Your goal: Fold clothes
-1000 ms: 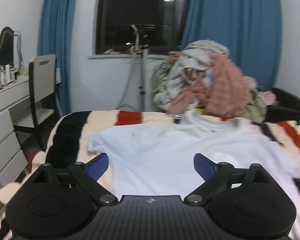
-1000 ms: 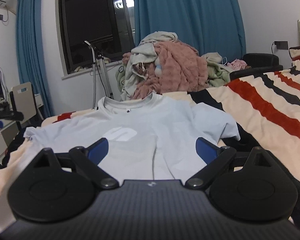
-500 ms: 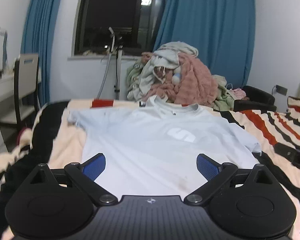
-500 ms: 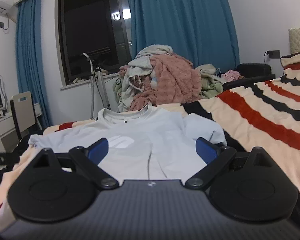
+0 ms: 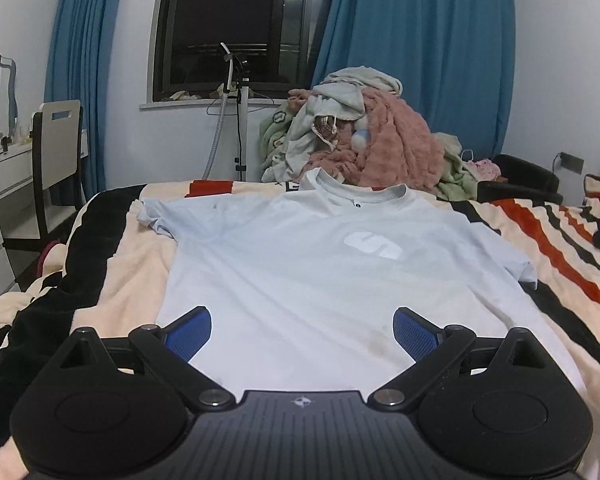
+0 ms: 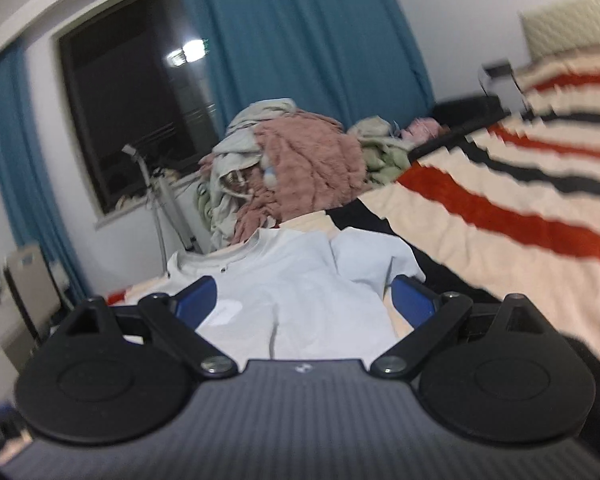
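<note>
light blue tee lies flat, face up, on the striped blanket over the bed. collar is at the far end, hem nearest me, so the long axis runs near-to-far, straight out ahead of both tools.

left gripper sits just over the near hem, about centred on the shirt width. jaws wide apart, nothing in them. right gripper is off toward the shirt's right side, looking up along the right edge at the right sleeve. jaws also apart, empty. that view is tilted and blurred, so can't tell its height over the cloth.

my read: no fold started yet, both sleeves out flat. left sleeve lies far-left, near the bed's left edge, where the blanket drops away. right side has lots of open blanket to work on. the right tool looks nearer to a sleeve than the left one is.

far end is tight: laundry pile sits just behind the collar. so i'd bring folds inward or toward the near side, not push far. faint stain near the hem, prob irrelevant.
</note>
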Action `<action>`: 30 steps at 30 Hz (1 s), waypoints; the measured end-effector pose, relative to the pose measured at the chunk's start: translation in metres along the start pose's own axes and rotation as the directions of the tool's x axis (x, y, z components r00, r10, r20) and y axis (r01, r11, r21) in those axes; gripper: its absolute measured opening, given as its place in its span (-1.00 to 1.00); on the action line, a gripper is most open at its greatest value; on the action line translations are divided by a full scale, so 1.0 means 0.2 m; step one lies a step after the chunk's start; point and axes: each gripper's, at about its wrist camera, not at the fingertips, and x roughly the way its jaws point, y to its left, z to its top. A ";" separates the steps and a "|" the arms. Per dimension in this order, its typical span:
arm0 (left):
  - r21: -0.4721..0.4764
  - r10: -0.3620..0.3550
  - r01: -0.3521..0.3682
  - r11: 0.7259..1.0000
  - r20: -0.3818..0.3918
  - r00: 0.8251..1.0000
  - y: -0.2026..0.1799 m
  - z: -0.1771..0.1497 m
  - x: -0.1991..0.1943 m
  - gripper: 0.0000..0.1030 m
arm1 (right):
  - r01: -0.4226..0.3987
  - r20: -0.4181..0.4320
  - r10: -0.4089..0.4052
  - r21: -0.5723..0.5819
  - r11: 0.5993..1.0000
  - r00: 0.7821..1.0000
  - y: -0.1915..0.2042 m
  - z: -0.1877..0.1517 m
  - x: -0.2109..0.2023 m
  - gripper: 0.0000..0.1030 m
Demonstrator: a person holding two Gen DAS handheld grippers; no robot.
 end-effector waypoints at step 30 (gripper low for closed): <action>-0.038 0.019 -0.022 0.999 -0.091 0.996 -0.02 -0.07 0.20 0.91 | -0.085 -0.164 0.208 0.550 0.831 0.964 -0.67 0.01 0.68 0.85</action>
